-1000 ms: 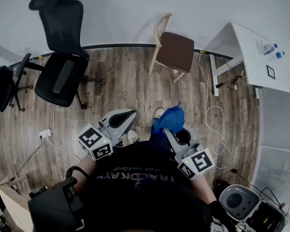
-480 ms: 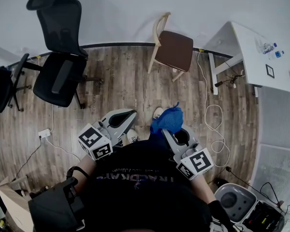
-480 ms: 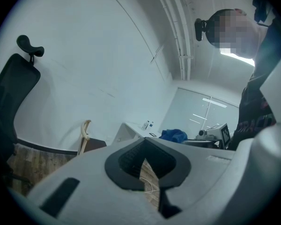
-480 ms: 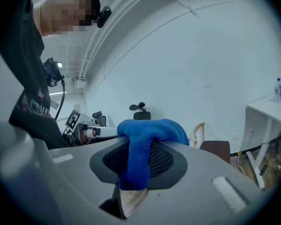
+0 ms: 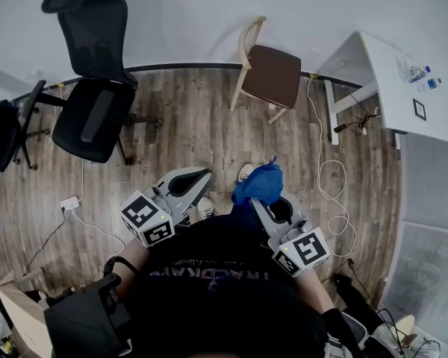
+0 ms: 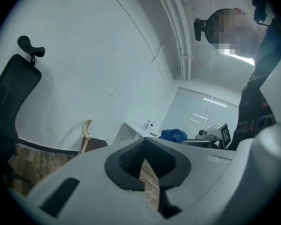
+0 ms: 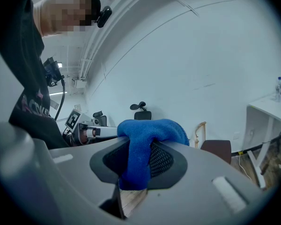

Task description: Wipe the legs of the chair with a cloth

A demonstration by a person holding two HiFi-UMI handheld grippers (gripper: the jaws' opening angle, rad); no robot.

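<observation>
A wooden chair [image 5: 269, 71] with a brown seat and pale legs stands by the far wall, well beyond both grippers. It also shows small in the left gripper view as the chair [image 6: 90, 141] and in the right gripper view as the chair [image 7: 214, 146]. My right gripper [image 5: 266, 192] is shut on a blue cloth [image 5: 260, 183], which bunches over its jaws as the cloth [image 7: 143, 146]. My left gripper [image 5: 188, 182] is shut with nothing in it, held close to my body.
A black office chair [image 5: 93, 88] stands at the left, another black chair [image 5: 4, 129] at the far left edge. A white table [image 5: 399, 88] with bottles is at the right. White cables [image 5: 325, 181] and a power strip [image 5: 69, 203] lie on the wood floor.
The grippers have hardly moved. The view has shifted slightly, and the grey device at the lower right has slid out of sight.
</observation>
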